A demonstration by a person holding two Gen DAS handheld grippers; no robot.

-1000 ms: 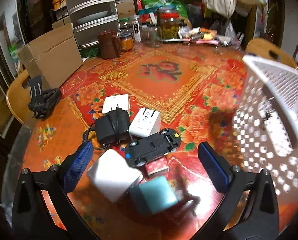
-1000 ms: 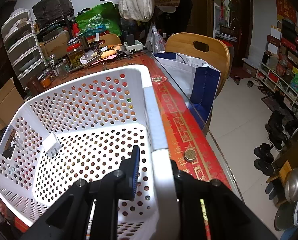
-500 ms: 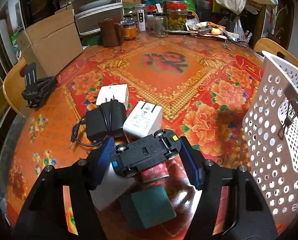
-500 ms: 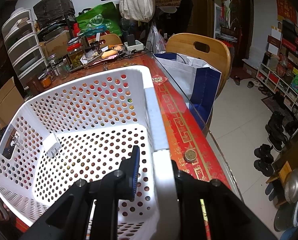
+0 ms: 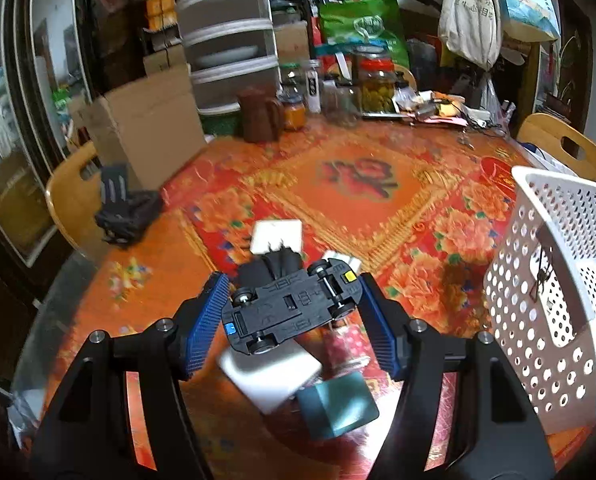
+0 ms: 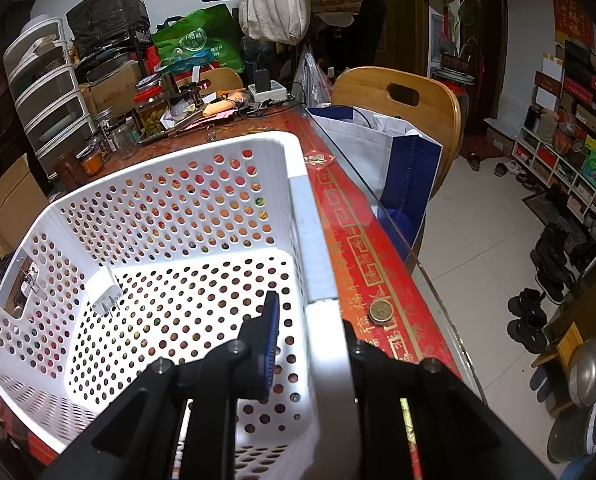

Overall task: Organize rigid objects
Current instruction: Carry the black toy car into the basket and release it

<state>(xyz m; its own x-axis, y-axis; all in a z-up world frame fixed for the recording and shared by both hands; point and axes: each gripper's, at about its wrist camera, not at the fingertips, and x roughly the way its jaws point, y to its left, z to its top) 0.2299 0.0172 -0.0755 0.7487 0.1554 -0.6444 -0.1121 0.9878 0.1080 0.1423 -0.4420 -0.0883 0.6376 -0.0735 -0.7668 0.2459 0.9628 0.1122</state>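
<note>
My left gripper (image 5: pixel 291 316) is shut on a black toy car (image 5: pixel 293 304), held upside down above the table with its wheels up. Below it lie a white block (image 5: pixel 269 372), a teal block (image 5: pixel 342 404), a black power adapter (image 5: pixel 257 270) and a white charger (image 5: pixel 275 236). The white perforated basket (image 5: pixel 558 280) stands to the right. In the right wrist view my right gripper (image 6: pixel 310 344) is shut on the basket's near rim (image 6: pixel 318 280). A white plug charger (image 6: pixel 105 292) lies inside the basket.
A cardboard box (image 5: pixel 145 136), a brown mug (image 5: pixel 261 116) and glass jars (image 5: pixel 374 84) crowd the table's far side. A black folded item (image 5: pixel 125 212) lies at the left edge. A coin (image 6: pixel 380 311) sits on the table edge beside the basket, near a wooden chair (image 6: pixel 398 96) holding a bag (image 6: pixel 382 160).
The left gripper went from wide open above the pile to closed on the toy car, then lifted it off the table. The right gripper and basket stayed put.
</note>
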